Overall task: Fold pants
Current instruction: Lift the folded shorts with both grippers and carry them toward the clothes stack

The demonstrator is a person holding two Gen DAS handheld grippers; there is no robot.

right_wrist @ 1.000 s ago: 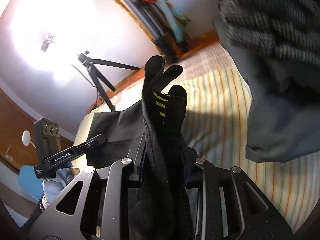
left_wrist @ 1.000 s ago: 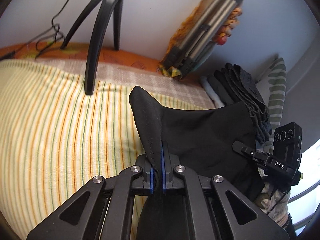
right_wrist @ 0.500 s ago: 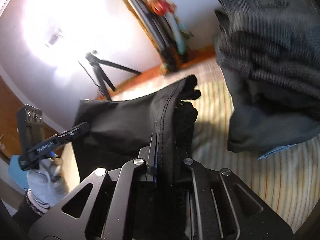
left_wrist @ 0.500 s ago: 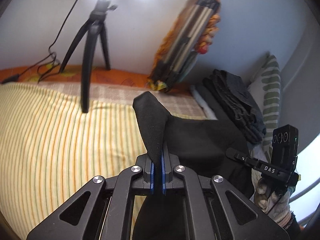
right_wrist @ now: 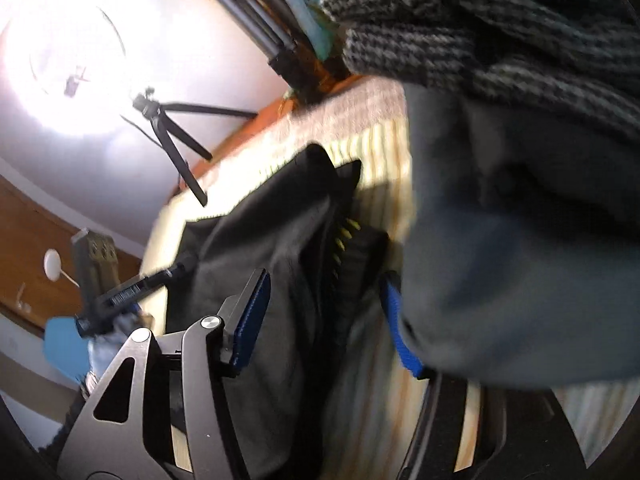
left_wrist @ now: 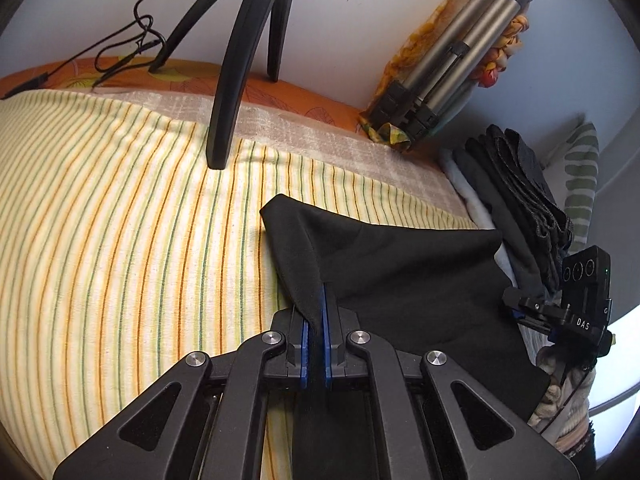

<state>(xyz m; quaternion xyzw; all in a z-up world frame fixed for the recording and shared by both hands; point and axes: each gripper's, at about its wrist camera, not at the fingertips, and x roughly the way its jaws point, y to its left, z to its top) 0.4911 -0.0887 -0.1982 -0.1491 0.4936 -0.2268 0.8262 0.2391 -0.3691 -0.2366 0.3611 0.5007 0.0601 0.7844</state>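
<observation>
The black pants [left_wrist: 404,276] lie on the striped bed sheet [left_wrist: 120,240], one corner raised into a peak. My left gripper [left_wrist: 315,312] is shut on that corner, blue pads pinching the cloth. In the right wrist view, my right gripper [right_wrist: 324,312] stands open, its blue pads [right_wrist: 252,316] wide apart, with the pants [right_wrist: 304,264] and their yellow stitching lying loose between them. The right gripper also shows at the right edge of the left wrist view [left_wrist: 576,312].
A black tripod [left_wrist: 240,80] stands on the bed at the back. A folded tripod in patterned cloth [left_wrist: 452,64] leans on the wall. A stack of folded dark clothes [left_wrist: 520,192] sits right of the pants; it fills the right wrist view [right_wrist: 520,200], close to the gripper.
My right gripper has opened and let go of the pants, and has moved closer to the clothes stack. My left gripper has lowered its corner toward the sheet.
</observation>
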